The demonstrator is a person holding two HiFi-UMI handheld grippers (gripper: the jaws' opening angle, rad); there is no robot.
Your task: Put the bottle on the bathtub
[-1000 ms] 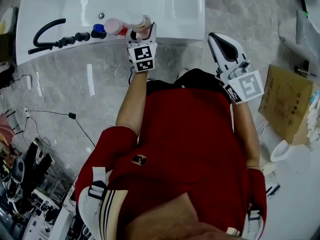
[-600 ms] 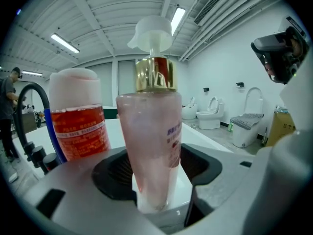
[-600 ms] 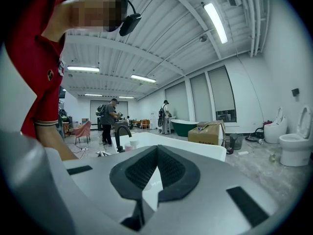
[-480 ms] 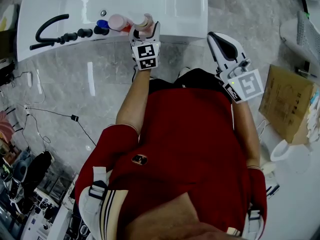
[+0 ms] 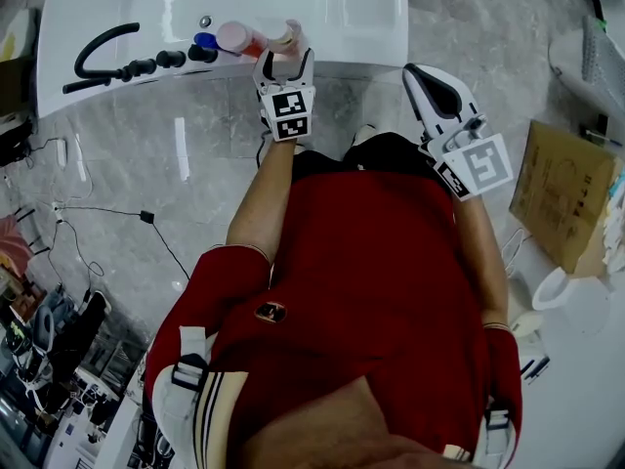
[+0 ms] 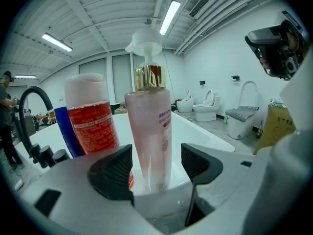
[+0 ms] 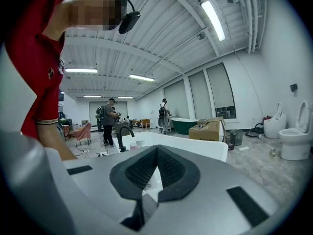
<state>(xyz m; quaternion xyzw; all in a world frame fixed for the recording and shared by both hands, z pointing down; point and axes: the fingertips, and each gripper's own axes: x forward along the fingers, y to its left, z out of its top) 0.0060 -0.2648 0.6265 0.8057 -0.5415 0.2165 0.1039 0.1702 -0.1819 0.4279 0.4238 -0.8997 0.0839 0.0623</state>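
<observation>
The left arm is stretched forward, the left gripper [image 5: 284, 57] at the bathtub [image 5: 361, 18] rim, jaws apart. The right gripper [image 5: 422, 76] hangs just short of the bathtub, jaws pressed together.

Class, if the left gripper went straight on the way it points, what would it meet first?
Most likely the pink pump bottle, standing on the bathtub between the left gripper's open jaws.

The pink pump bottle [image 6: 149, 131] stands upright, apparently resting on the rim of the white bathtub [image 5: 361, 13].

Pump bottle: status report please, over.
Left gripper open around pump bottle, upright on bathtub rim. Right gripper shut, empty. Red bottle close beside it.
</observation>
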